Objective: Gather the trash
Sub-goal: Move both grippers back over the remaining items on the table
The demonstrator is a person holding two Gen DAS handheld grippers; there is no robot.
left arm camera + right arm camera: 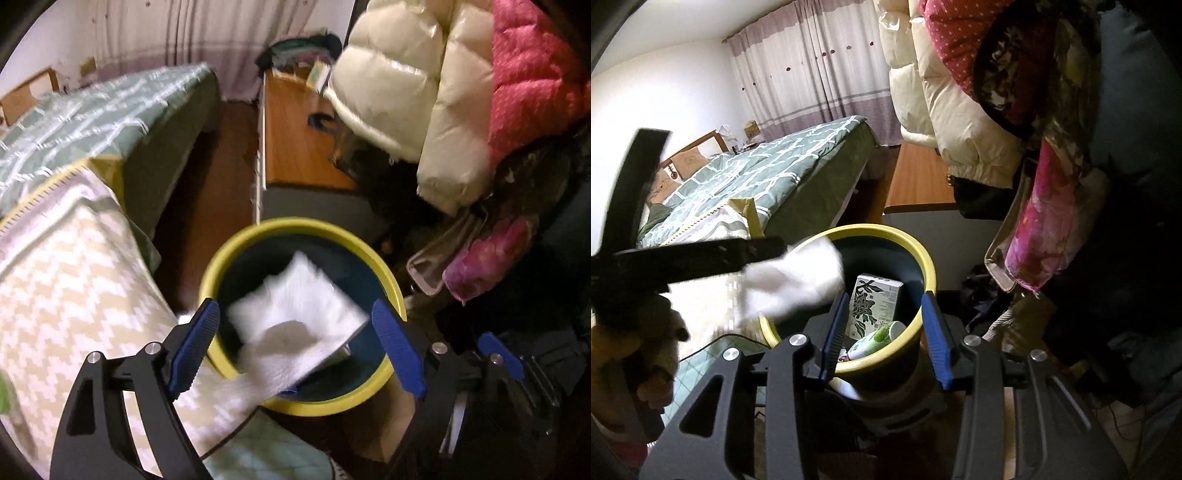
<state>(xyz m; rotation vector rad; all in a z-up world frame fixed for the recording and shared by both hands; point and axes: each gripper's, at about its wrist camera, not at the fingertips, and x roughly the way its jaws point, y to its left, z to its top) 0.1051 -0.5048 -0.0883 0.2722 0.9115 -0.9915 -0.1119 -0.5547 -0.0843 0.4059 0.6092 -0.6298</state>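
My white tissue is motion-blurred over the yellow-rimmed bin, hiding most of what lies inside. From the right wrist, my right hand-held gripper covers the bin's near rim, and the small bottle's print is unreadable.

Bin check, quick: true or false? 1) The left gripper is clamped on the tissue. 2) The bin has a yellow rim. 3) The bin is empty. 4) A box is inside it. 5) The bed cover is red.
1) False: the left gripper is open; the tissue is loose over the bin.
2) True.
3) False: it holds trash.
4) True: a box stands inside.
5) False: the bed cover is green.
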